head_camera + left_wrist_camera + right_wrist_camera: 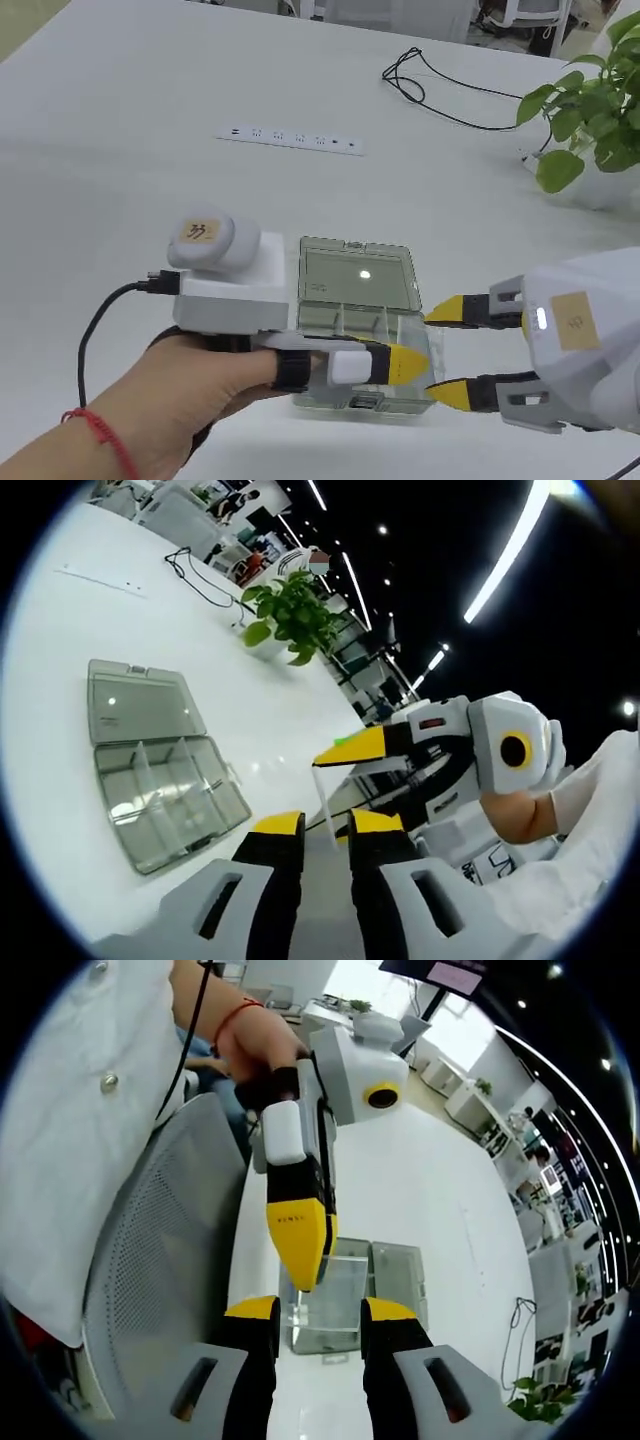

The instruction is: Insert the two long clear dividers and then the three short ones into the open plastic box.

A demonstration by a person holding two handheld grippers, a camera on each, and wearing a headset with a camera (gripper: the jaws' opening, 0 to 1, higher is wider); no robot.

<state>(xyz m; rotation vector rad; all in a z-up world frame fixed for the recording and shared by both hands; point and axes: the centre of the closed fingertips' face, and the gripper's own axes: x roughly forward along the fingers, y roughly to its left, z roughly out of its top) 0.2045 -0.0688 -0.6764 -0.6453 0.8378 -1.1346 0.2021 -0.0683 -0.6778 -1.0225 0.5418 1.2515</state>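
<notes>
Over the box [355,280], holding a divider [321,790] clamped in left gripper [325,830], right gripper [432,352] spread, empty. Likely mid-insertion; next, align with slots, press down.

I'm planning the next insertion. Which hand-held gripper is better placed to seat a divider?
Left, probably: the left hand-held gripper pinches a clear divider above the open box; the right hand-held gripper sits open and empty beside it.

I count two claws of mine, the left gripper [327,825] and the right gripper [320,1310]. There is one open plastic box [358,278] and one clear divider [323,802] between my left jaws. Dividers inside the box are too faint to count. Beyond it are one power strip [292,139], one potted plant [590,110] and one black cable [430,85].
</notes>
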